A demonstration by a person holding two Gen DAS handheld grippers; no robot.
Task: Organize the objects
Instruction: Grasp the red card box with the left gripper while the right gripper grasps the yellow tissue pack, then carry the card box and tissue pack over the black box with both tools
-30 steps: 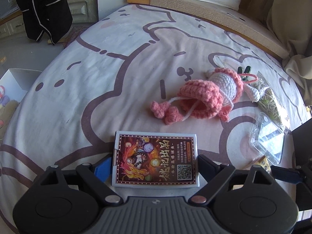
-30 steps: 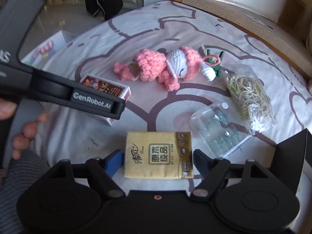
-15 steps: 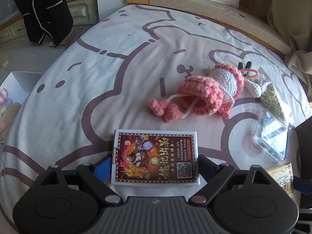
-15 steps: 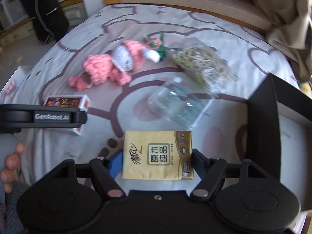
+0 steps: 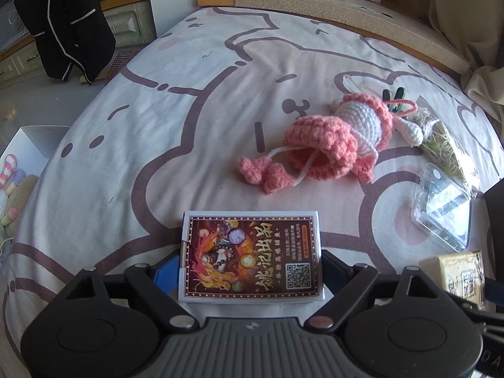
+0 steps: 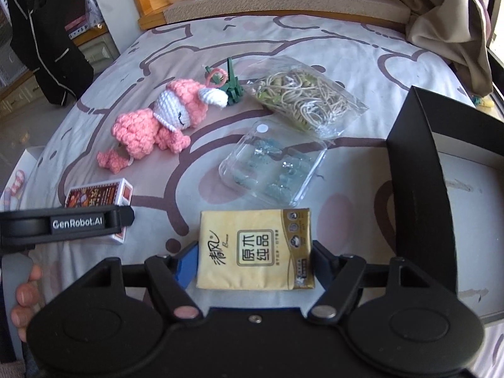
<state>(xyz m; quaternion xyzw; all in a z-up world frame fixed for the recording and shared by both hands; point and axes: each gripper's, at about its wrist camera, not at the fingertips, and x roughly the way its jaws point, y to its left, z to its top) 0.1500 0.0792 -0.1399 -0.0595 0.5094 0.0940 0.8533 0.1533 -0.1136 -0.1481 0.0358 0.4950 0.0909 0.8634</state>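
Now left tongs (image 5: 251,263) pinching card box (image 5: 251,256), right tongs (image 6: 254,260) pinching tissue pack (image 6: 255,249) beside black box wall (image 6: 419,170).

I'm in a home bedroom; before me a bed with a white cartoon-print sheet (image 5: 220,100); a black white-piped jacket (image 5: 66,22) hangs nearby; a beige crumpled curtain (image 6: 447,15) by the window.
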